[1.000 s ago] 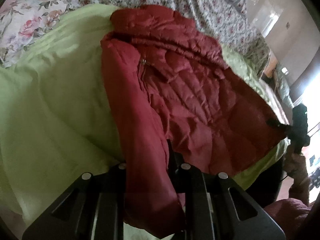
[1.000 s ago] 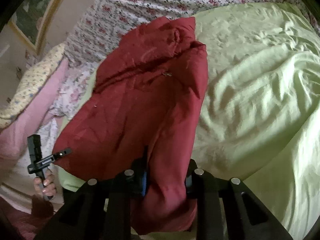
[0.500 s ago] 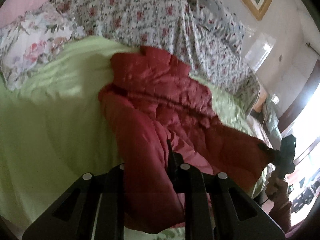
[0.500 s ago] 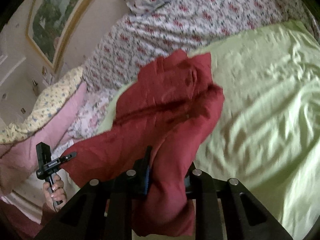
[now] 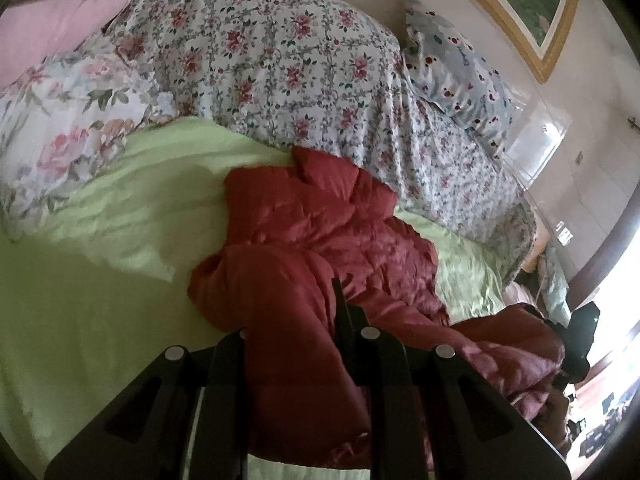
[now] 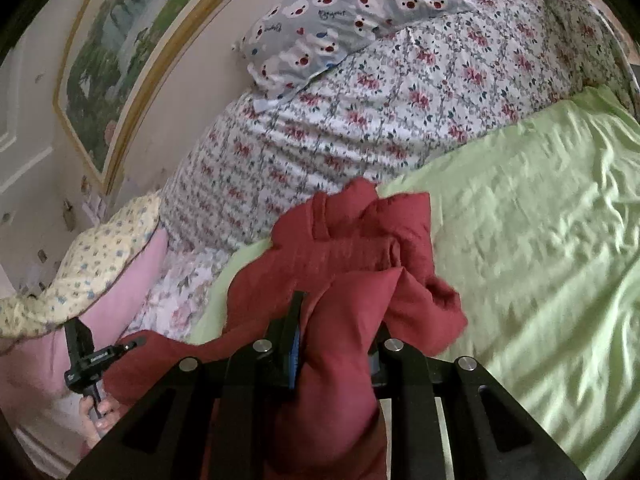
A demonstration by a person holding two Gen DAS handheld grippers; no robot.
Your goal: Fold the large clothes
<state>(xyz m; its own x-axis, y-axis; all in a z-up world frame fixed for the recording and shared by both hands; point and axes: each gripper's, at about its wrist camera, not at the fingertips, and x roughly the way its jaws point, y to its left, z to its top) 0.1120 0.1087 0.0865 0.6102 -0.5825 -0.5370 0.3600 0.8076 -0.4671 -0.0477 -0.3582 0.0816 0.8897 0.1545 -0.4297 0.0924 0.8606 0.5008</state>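
Note:
A dark red quilted jacket (image 5: 320, 232) lies on the light green bed sheet (image 5: 100, 280), its near hem lifted off the bed. My left gripper (image 5: 292, 344) is shut on one corner of that hem, the red fabric bulging between its fingers. In the right wrist view the same red jacket (image 6: 352, 248) bunches up toward the floral bedding, and my right gripper (image 6: 336, 344) is shut on the other hem corner. The other gripper (image 5: 576, 344) shows at the right edge of the left wrist view, and again as a small gripper (image 6: 92, 360) at lower left of the right wrist view.
A floral quilt (image 5: 288, 60) is heaped along the far side of the bed, with a bear-print pillow (image 6: 340, 12) on top. A pink pillow (image 6: 120, 288) and a rose-print pillow (image 5: 60, 120) lie at the end. A framed painting (image 6: 132, 40) hangs on the wall.
Both grippers have risen and moved toward the floral quilt, carrying the jacket's hem. The jacket, flat a second ago, is now bunched and doubling over toward its collar.

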